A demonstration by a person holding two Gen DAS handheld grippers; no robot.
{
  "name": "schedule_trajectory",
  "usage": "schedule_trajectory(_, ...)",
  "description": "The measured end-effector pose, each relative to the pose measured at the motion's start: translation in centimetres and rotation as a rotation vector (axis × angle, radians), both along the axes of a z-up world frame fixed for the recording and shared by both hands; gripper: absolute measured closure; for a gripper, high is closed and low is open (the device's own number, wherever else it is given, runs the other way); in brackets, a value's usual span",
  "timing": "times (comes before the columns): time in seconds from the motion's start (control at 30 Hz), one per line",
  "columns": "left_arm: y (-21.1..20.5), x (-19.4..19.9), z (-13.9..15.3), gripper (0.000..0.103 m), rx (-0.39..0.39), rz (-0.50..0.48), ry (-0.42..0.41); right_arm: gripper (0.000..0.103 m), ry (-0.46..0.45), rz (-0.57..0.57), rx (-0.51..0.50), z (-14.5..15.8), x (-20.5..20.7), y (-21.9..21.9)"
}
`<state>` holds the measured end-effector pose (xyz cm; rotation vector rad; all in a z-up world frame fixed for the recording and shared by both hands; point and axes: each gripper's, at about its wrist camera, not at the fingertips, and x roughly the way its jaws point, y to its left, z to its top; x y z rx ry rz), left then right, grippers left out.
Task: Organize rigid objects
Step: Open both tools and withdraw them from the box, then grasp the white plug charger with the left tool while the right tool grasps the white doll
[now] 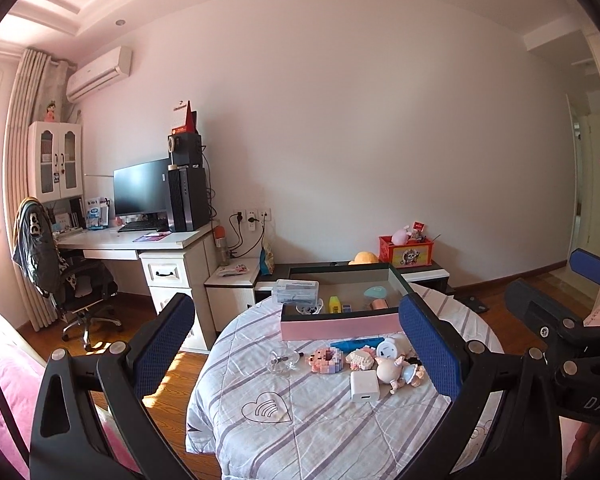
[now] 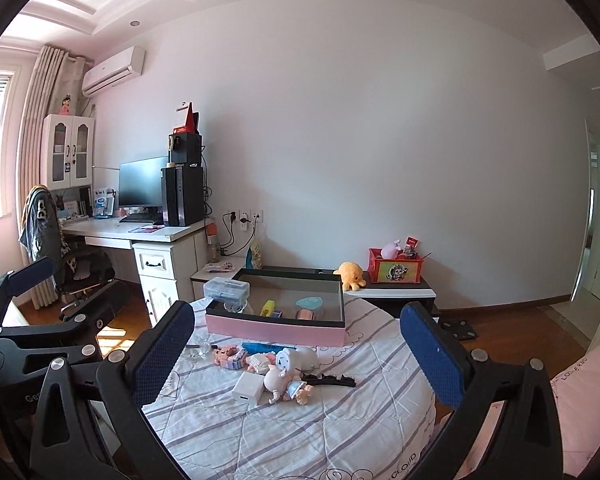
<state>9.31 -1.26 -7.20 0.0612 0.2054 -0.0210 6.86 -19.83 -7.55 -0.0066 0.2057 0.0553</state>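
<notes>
A pink box [image 1: 340,325] [image 2: 276,328] with a dark rim stands on the striped bed cover [image 1: 300,432] [image 2: 300,440]; it holds a yellow bottle [image 2: 267,307] and a teal item [image 2: 309,302]. In front of it lie a white charger cube [image 1: 364,386] [image 2: 247,393], a baby doll [image 1: 396,372] [image 2: 288,384], a pink brick figure [image 1: 326,360], a blue pen [image 2: 268,346], a white round gadget [image 2: 296,358] and a black hair clip [image 2: 328,380]. My left gripper [image 1: 300,344] is open and empty above them. My right gripper [image 2: 300,348] is open and empty.
A clear plastic case [image 1: 296,292] sits on the box's left corner. Behind the bed stand a low cabinet with a red crate [image 2: 396,270] and an orange plush [image 2: 350,274]. A white desk [image 1: 140,240] with monitor and an office chair [image 1: 80,292] are at left.
</notes>
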Motion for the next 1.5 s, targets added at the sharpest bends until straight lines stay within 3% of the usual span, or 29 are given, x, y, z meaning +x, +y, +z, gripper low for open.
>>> schedule_trajectory(0.17,0.2,0.9,-0.7,0.0,-0.009,-0.018,0.025,0.0,0.024,0.003,0.002,-0.5,0.8,-0.1)
schedule_trajectory(0.3,0.6,2.9,-2.5,0.0,-0.038,-0.061,0.097,0.0,0.063,-0.006,0.006,-1.7,2.4,-0.4)
schedule_trajectory(0.67,-0.1,10.6,-11.2,0.0,-0.059,-0.1,0.396,0.0,0.302,-0.043,0.012,-10.1,10.0,-2.0)
schedule_trajectory(0.9,-4.1,14.5,-15.9,0.0,0.002,-0.144,0.518,0.0,0.414,-0.088,0.031,-14.3,13.1,-4.7)
schedule_trajectory(1.13,-5.6,18.5,-18.7,0.001,-0.025,-0.13,0.62,0.0,0.475,-0.077,0.064,-16.9,15.3,-6.4)
schedule_trajectory(1.2,-6.1,19.4,-19.3,0.014,-0.01,-0.119,0.633,0.0,0.487,-0.067,0.071,-17.4,15.9,-6.5)
schedule_trajectory(1.27,-6.8,20.4,-20.0,0.022,0.016,-0.129,0.67,0.0,0.497,-0.058,0.076,-17.8,16.5,-6.5)
schedule_trajectory(1.33,-7.3,20.5,-20.1,0.027,0.049,-0.135,0.654,0.0,0.508,-0.047,0.077,-18.0,17.1,-6.3)
schedule_trajectory(1.4,-7.9,20.3,-19.8,0.063,0.07,-0.18,0.63,0.0,0.518,-0.028,0.075,-18.3,17.6,-5.9)
schedule_trajectory(1.5,-7.9,19.7,-19.7,0.063,0.103,-0.181,0.614,0.0,0.535,-0.001,0.066,-18.4,18.2,-4.9)
